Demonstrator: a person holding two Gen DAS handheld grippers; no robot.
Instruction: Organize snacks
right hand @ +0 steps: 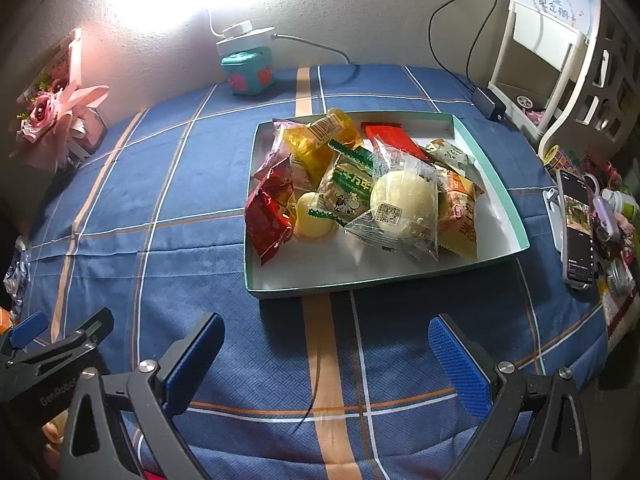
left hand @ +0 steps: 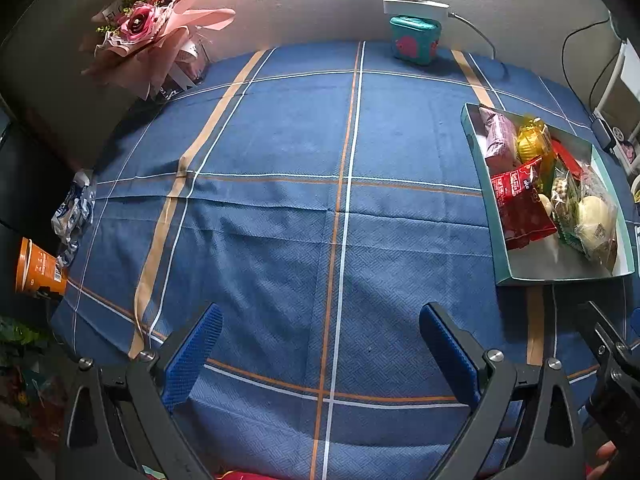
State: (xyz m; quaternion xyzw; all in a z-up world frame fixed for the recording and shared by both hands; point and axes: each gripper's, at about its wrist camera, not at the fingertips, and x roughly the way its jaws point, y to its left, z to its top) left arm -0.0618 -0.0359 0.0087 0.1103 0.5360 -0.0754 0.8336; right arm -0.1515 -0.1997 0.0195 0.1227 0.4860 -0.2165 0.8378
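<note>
So both grippers, left (left hand: 320,356) and right (right hand: 326,364), have their jaws spread wide with nothing in them, hovering over the blue plaid cloth (left hand: 280,140) on the surface. The snacks (right hand: 360,188) are all piled in the teal tray (right hand: 504,200) ahead of the right gripper (red, yellow and clear packets). A teal box (left hand: 416,40) sits by the wall.
</note>
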